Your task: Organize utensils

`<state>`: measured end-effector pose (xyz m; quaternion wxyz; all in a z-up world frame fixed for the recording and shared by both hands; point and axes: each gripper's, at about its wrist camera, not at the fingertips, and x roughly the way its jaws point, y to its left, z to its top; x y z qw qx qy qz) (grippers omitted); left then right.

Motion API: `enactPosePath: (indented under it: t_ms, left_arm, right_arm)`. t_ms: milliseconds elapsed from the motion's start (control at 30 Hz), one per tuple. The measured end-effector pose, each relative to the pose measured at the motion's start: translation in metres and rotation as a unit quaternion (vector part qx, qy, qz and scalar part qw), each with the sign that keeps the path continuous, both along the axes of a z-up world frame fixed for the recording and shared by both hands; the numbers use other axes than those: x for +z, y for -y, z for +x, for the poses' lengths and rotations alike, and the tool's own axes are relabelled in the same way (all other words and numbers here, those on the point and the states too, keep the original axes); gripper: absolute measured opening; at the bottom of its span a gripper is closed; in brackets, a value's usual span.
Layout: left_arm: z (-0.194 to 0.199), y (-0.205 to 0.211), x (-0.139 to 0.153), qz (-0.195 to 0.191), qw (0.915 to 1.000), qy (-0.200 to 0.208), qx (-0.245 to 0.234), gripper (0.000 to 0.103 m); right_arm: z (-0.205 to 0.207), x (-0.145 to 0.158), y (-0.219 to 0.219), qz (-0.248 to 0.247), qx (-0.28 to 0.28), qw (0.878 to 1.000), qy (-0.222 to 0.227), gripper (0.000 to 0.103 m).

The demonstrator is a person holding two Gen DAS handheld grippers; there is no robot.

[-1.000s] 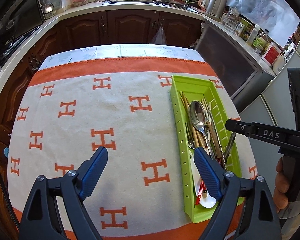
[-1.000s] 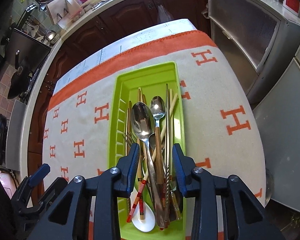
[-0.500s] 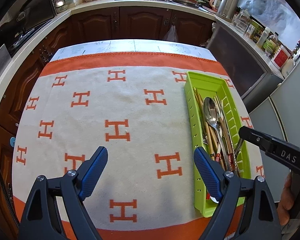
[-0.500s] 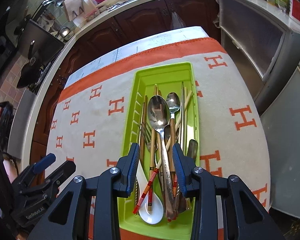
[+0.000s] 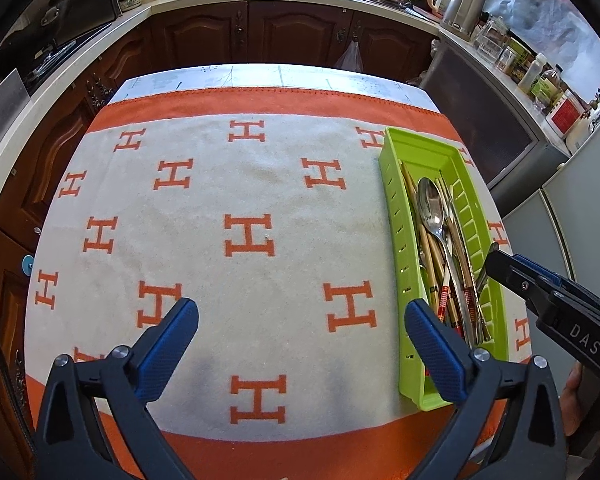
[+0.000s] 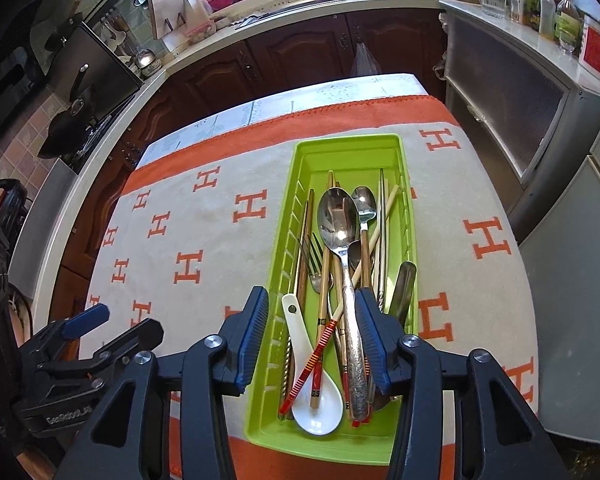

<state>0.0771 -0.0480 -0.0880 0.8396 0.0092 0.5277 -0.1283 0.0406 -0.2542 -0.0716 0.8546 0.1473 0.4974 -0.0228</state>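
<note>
The left tongs (image 5: 300,328) point steeply down at the desk (image 5: 260,76), hanging over a bare stretch of the cream and orange cloth (image 5: 240,184) with nothing between the blue pads; their jaws have just been opening and now stand wide apart. The right tongs (image 6: 312,328) also tilt steeply downward, poised above the near end of the green tray (image 6: 300,168), which lies lengthwise toward the right edge of the cloth. Their jaws have just been opening too, and they stand partly apart, straddling the handles of the utensils below without the pads pressing on any of them. In the tray lie a large metal spoon (image 6: 340,232), a smaller spoon (image 6: 365,200), a fork (image 6: 314,252), several wooden chopsticks (image 6: 330,184) and a white ceramic spoon (image 6: 316,404), all heaped together with handles toward the near end. From the left wrist view the right tongs reach in from the right side over the tray's far wall, and part of the person's hand (image 5: 572,396) that carries them shows at the lower right edge.
</note>
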Motion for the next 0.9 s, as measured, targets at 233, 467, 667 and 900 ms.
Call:
enactPosePath:
  t_ms: [233,467,667,900]
  left_arm:
    - [-0.009,-0.012,-0.003,-0.007,0.9999,-0.009,0.008,0.102]
    - [-0.026,-0.028,0.007,0.002,0.9998,0.009,0.018,0.102]
    - [-0.042,-0.041,0.029,0.026,0.9987,0.041,0.016,0.102]
    - [-0.053,-0.053,0.056,0.029,0.9971,0.064,0.03,0.102]
  right_arm:
    - [-0.013,-0.008,-0.009,-0.004,-0.001,1.0,-0.007,0.047]
    - [-0.028,-0.013,-0.022,-0.004,0.004,1.0,-0.014,0.048]
    - [-0.041,-0.001,-0.034,-0.005,0.008,1.0,-0.003,0.048]
    - [-0.057,0.038,-0.051,-0.005,0.018,0.999,0.032,0.051]
